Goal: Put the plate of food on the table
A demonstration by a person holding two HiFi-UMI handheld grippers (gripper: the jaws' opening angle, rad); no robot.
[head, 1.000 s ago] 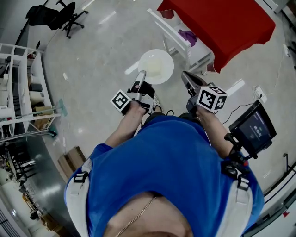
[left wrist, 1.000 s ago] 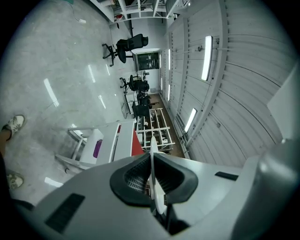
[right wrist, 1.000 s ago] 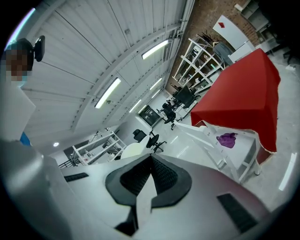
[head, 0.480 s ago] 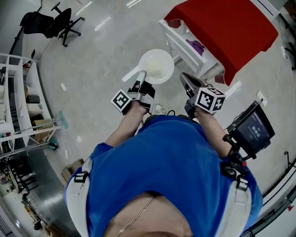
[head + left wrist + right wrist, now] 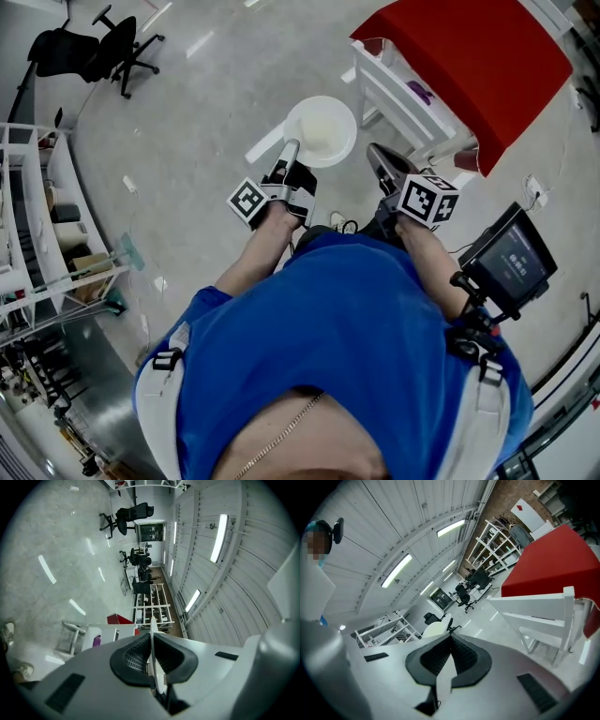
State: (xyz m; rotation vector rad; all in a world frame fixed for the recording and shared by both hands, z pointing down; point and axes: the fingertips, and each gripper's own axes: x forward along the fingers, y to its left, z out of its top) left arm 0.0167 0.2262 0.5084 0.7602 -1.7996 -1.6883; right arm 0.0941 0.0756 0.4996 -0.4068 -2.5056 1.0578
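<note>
My left claw (image 5: 289, 152) was clamped on the rim of the plate (image 5: 321, 131), holding it level above the floor (image 5: 206, 103). The plate was near the red-covered desk (image 5: 469, 56) but short of its near edge. My right claw (image 5: 377, 155) was pinched together, empty. I judged the set-down and release not yet done.

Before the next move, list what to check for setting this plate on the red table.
1. Left gripper clamped on the round white plate at its rim: ok.
2. Plate held level, seen from the head view: ok.
3. Right gripper shut, empty, clear of the plate: ok.
4. Plate above the red-covered table: not ok, grey floor lies beneath it.
5. White slatted frame beside the table leaves a free way: cannot tell.
6. Food on the plate: cannot tell.
</note>
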